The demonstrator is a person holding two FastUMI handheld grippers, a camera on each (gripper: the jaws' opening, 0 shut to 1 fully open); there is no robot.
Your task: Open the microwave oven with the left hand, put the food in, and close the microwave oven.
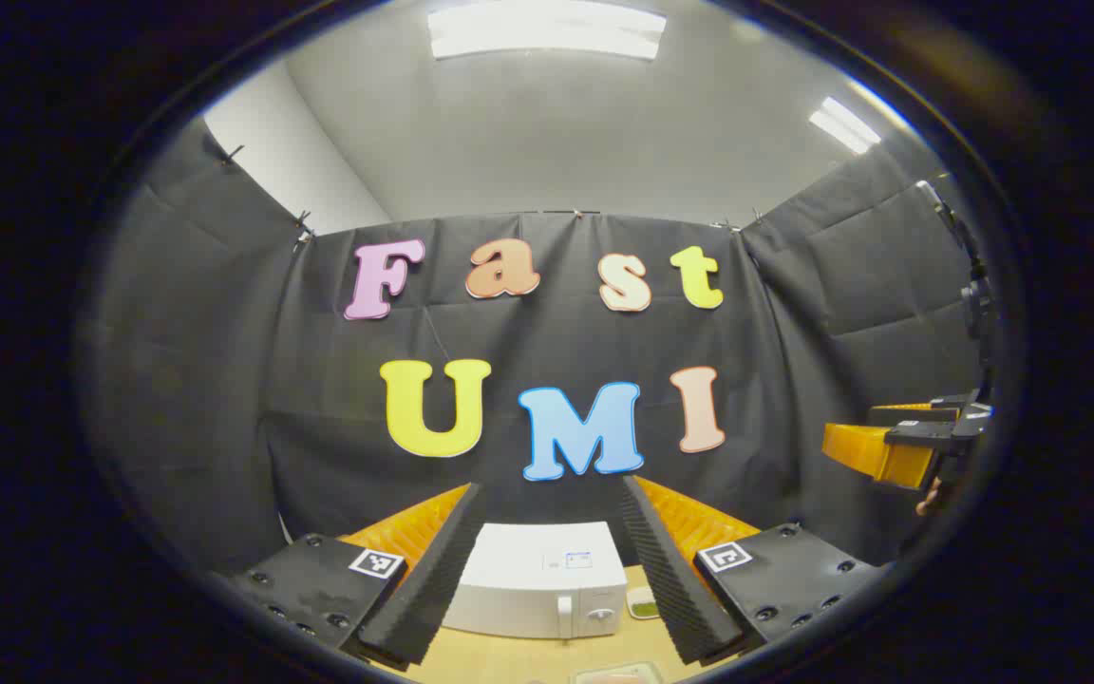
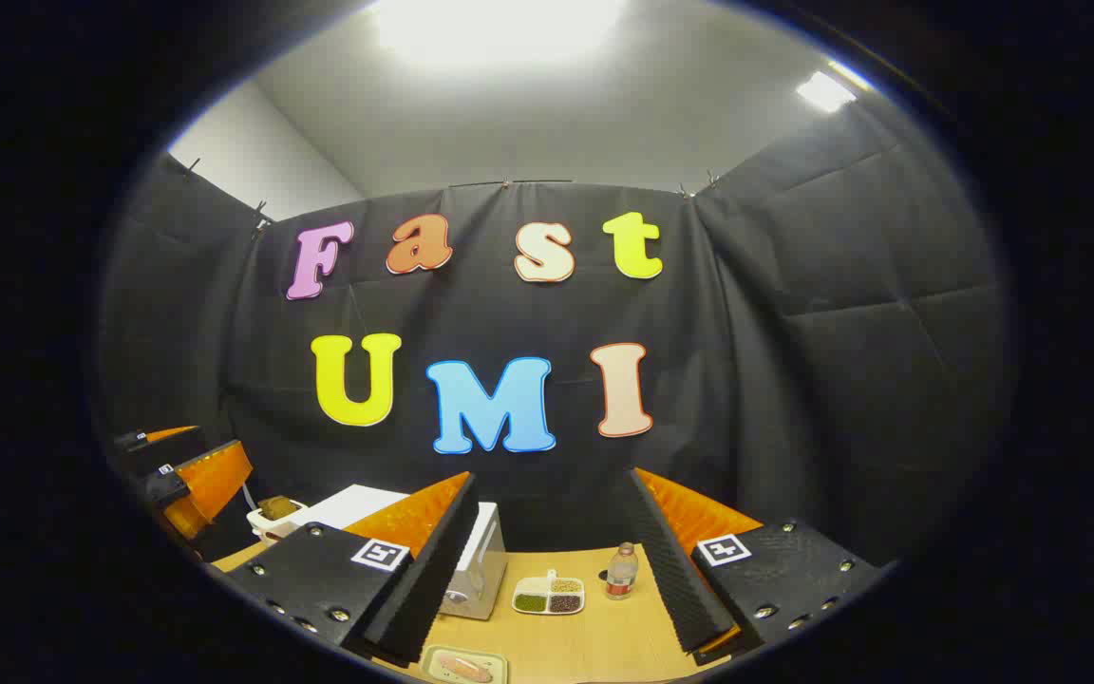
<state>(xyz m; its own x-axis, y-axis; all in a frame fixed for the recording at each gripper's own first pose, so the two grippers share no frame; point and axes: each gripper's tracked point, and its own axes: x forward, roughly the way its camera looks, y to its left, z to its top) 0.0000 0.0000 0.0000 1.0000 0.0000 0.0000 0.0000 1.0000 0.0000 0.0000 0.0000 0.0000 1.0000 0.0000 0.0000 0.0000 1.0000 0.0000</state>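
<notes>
The white microwave stands on the wooden table with its door shut and its handle on the right side of the front. My left gripper is open, raised above and in front of it, holding nothing. A pale tray with sausage-like food lies at the near table edge, and its rim shows as the food tray. My right gripper is open and empty, above the table to the right of the microwave. Each gripper is visible from the other: right gripper, left gripper.
A divided dish of grains and a small bottle stand right of the microwave. A white container with something brown sits behind the microwave's left. Black cloth walls close the booth on three sides.
</notes>
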